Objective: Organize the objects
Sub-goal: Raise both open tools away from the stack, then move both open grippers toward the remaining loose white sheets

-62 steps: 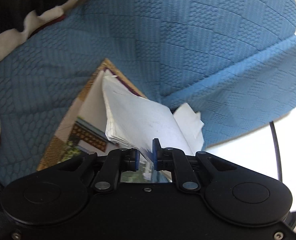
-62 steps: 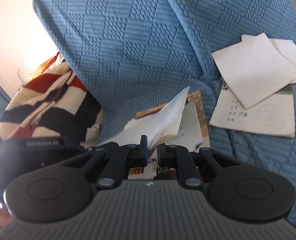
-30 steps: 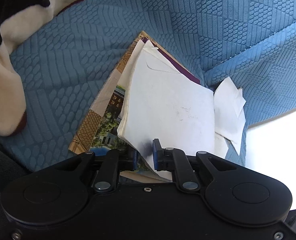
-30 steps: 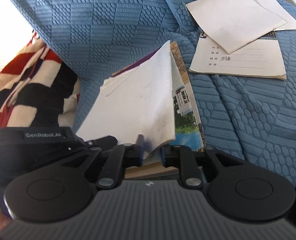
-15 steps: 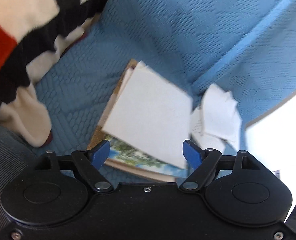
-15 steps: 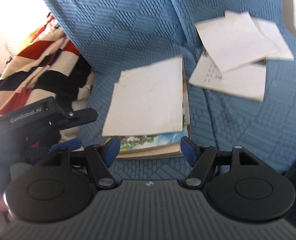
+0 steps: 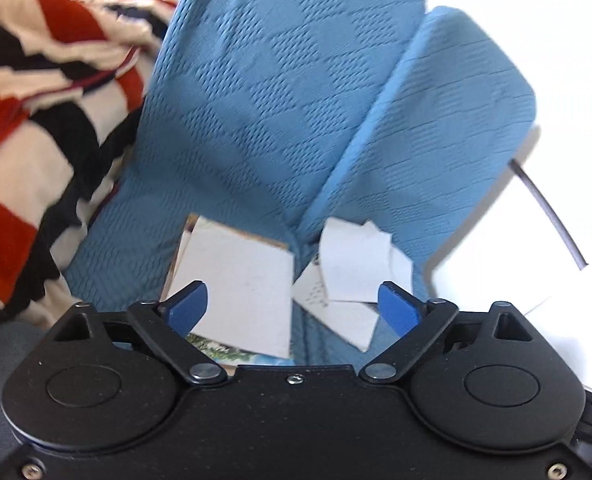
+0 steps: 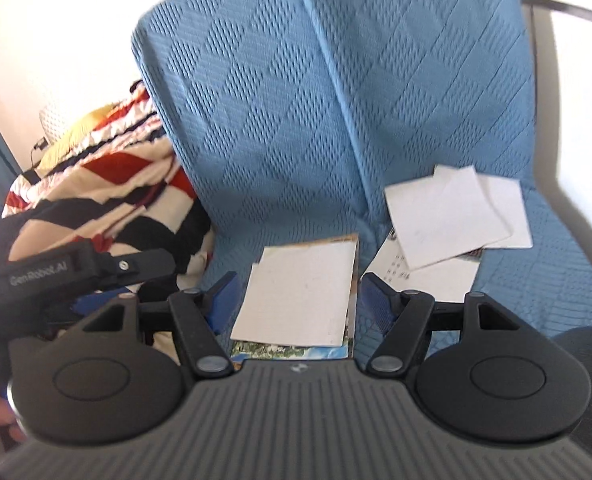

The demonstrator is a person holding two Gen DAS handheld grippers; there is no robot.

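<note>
A stack of white papers [image 8: 300, 292] lies flat on a colourful picture book [image 8: 291, 350] on the blue seat; it also shows in the left wrist view [image 7: 239, 288]. To its right lie loose white sheets [image 8: 448, 216] on a printed booklet [image 8: 436, 276], seen in the left wrist view too [image 7: 352, 272]. My right gripper [image 8: 296, 300] is open and empty, above and in front of the stack. My left gripper [image 7: 291, 306] is open and empty, raised above both piles; its body shows at the left of the right wrist view [image 8: 75, 276].
The blue quilted sofa cover [image 8: 304, 92] spans seat and backrest. A red, black and cream striped blanket [image 7: 35, 112] is heaped at the left. A dark cable [image 7: 552, 216] runs over the white floor at the right.
Both grippers held the white paper stack shut a second ago, then opened and let it drop flat on the book. Both have since pulled back and up from the seat.
</note>
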